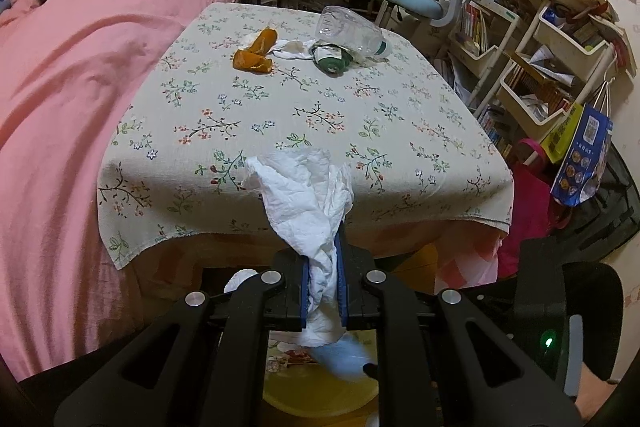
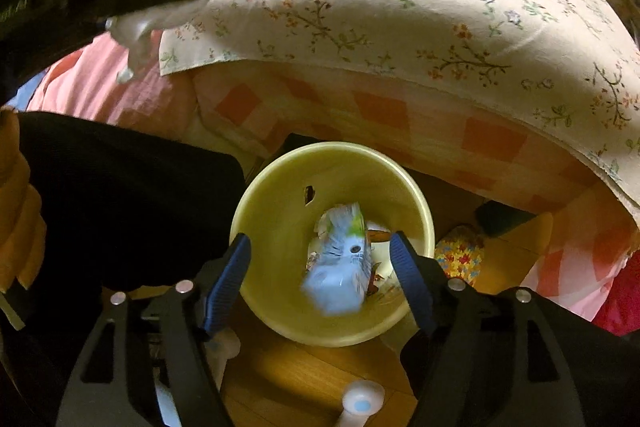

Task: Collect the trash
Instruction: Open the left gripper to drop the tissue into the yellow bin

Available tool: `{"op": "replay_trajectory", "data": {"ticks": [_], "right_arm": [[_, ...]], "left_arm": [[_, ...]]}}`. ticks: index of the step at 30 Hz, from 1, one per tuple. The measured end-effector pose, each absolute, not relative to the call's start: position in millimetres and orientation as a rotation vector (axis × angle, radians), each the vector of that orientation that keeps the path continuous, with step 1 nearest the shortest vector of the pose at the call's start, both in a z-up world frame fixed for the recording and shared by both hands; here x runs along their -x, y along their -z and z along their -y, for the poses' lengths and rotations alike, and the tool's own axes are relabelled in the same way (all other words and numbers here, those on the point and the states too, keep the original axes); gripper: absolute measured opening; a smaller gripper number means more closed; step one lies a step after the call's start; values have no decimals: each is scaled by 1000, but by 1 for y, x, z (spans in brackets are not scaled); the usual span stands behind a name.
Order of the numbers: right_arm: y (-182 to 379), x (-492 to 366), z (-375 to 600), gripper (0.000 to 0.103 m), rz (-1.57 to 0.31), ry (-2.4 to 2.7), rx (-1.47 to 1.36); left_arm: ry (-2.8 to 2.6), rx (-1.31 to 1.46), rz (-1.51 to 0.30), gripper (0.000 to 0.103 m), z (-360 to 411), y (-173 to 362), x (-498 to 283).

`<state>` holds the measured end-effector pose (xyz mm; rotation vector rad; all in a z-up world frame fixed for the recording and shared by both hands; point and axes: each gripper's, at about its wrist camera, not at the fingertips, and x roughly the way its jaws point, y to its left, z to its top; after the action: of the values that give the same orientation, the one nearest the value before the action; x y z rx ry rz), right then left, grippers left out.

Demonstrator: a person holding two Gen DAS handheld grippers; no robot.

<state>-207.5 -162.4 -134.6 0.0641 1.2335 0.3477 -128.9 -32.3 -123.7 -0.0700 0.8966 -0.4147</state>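
1 tissue (image 1: 308,203) – 2 tongs (image 1: 323,259)

A peel (image 1: 256,51), a tissue (image 1: 292,49) and a bottle (image 1: 352,35) lie at the far end of the surface (image 1: 280,115). A bin (image 2: 332,243) stands on the floor before its near edge, with a packet (image 2: 340,263) inside. A bed (image 1: 72,107) lies left of the surface.

The right tool (image 2: 320,267) gapes above a yellow bin (image 2: 276,187) holding a blue wrapper (image 2: 340,267).

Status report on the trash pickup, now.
Left claw shut on tissue. Right claw open above bin, blue packet inside. Nothing blocking.
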Motion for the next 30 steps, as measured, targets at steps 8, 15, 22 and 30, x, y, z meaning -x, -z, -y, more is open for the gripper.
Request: {"op": "replay_trajectory", "data": {"ticks": [8, 15, 22, 30], "right_arm": [[127, 205, 178, 71, -1179, -287, -114], [108, 203, 196, 74, -1080, -224, -184], [95, 203, 211, 74, -998, -170, -232], [84, 204, 223, 75, -907, -112, -277]], "left_arm": [[405, -15, -868, 11, 42, 122, 136], [402, -94, -833, 11, 51, 119, 145], [408, -164, -806, 11, 60, 119, 155], [431, -200, -834, 11, 68, 126, 159]]}}
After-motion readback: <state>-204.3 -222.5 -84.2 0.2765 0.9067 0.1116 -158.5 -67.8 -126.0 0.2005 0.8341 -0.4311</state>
